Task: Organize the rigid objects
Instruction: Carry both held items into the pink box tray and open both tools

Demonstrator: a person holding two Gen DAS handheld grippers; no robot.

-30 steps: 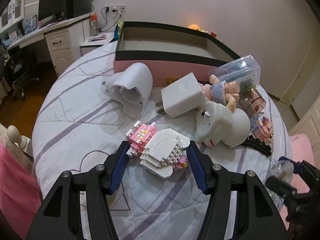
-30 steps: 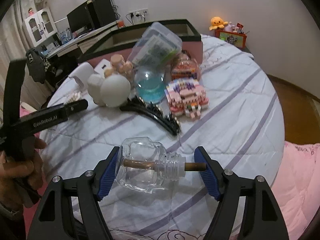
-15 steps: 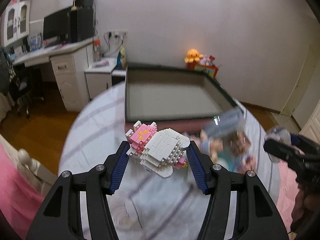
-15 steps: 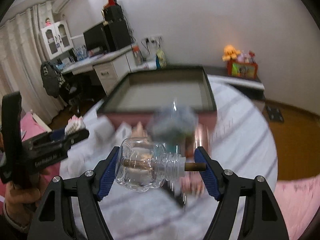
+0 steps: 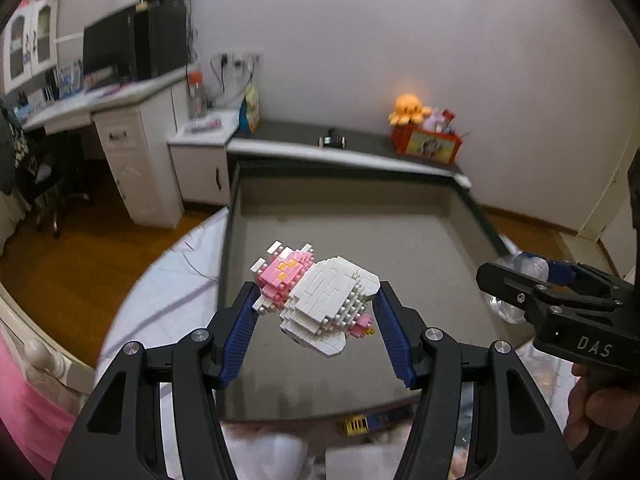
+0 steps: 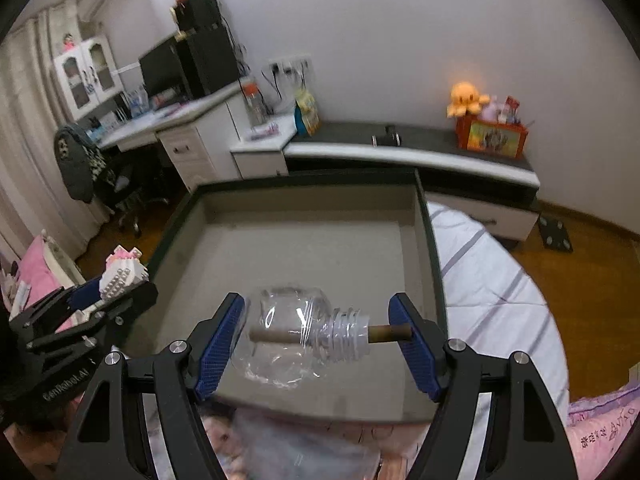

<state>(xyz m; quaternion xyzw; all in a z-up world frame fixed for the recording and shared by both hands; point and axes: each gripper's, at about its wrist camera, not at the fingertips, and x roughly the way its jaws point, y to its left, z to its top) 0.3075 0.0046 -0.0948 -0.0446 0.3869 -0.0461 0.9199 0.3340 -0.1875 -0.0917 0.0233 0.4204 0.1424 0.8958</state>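
**Both loads over the box, ready to lower**

L gripper [image 5: 316, 316]: fingers clenched on brick toy [image 5: 320, 300], held in air above box [image 5: 400, 216] floor, near its left-front corner. R gripper [image 6: 320, 340]: fingers clamp corked bottle [image 6: 304, 332] end to end, long axis lying across btwn pads, above box front-centre. Box looks empty; both loads hang directly over it, so judged next move is straight down, then release.
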